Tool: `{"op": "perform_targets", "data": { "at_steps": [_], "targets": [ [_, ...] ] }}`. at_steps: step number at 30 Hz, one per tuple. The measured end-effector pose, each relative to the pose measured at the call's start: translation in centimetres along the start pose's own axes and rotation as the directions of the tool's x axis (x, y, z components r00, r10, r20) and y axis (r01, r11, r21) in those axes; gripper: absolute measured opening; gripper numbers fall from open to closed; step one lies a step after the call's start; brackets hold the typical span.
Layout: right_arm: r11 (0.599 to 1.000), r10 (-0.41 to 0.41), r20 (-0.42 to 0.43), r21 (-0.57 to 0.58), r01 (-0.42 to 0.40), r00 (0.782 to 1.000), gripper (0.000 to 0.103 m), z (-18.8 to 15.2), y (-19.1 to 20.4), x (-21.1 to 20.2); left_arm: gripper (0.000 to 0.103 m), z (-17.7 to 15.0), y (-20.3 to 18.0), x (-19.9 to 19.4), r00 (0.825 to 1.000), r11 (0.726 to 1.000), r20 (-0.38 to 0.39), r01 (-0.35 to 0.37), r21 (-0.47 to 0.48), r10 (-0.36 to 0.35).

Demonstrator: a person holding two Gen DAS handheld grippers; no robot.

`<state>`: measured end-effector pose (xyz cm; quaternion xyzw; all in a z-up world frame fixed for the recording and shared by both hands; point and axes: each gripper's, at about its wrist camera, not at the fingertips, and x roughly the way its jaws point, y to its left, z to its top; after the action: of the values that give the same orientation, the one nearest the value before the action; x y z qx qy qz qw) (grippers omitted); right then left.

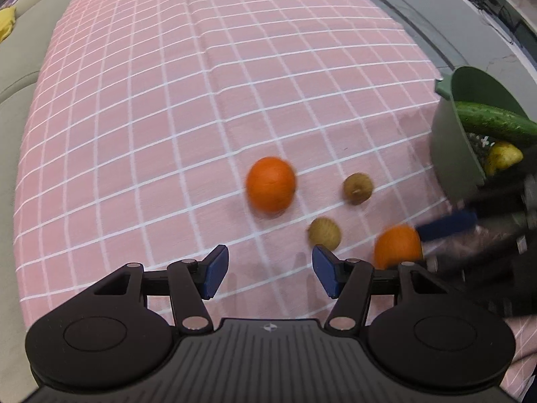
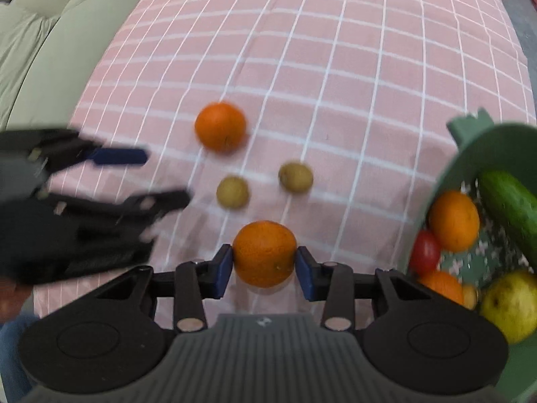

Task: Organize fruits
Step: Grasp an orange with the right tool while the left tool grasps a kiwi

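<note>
Fruits lie loose on a pink checked cloth (image 1: pixel 167 117), and one orange (image 2: pixel 264 253) sits right between the fingers of the right gripper (image 2: pixel 265 270); both blue pads touch its sides, so the gripper looks clamped on it, though the picture is a little blurred. Just ahead of that gripper are two small brown fruits (image 2: pixel 232 192), perhaps kiwis, side by side, and farther ahead a second orange (image 2: pixel 220 127). To the right of the right gripper stands a green basket (image 2: pixel 470 131) that holds a cucumber (image 2: pixel 513 208), another orange, a tomato (image 2: pixel 424 252) and a yellow-green pear (image 2: pixel 511 305).

The left gripper (image 1: pixel 270 270) hangs over bare cloth with its fingers apart and nothing between them. One brown fruit lies just ahead of its right finger, the second orange a little farther ahead. The held orange is off to its right, beside the right gripper's blue pad
</note>
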<state>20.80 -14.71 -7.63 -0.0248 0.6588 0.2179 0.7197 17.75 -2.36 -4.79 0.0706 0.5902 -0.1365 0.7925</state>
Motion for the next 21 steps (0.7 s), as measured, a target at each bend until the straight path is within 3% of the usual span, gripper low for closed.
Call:
{"op": "perform_targets", "data": {
  "at_steps": [7,21],
  "targets": [
    [0.999,0.007,-0.048,-0.047,-0.009,0.999,0.037,-3.2,0.3,-0.1,0.044,0.6,-2.1,1.4,0.999,0.999,0.003,0.039,0.020,-0.039],
    [0.999,0.044,-0.057,-0.015,-0.045,0.997,0.038,-4.5,-0.7,0.1,0.041,1.5,-3.4,1.8,0.992,0.992,0.018,0.124,-0.017,-0.124]
  ]
}}
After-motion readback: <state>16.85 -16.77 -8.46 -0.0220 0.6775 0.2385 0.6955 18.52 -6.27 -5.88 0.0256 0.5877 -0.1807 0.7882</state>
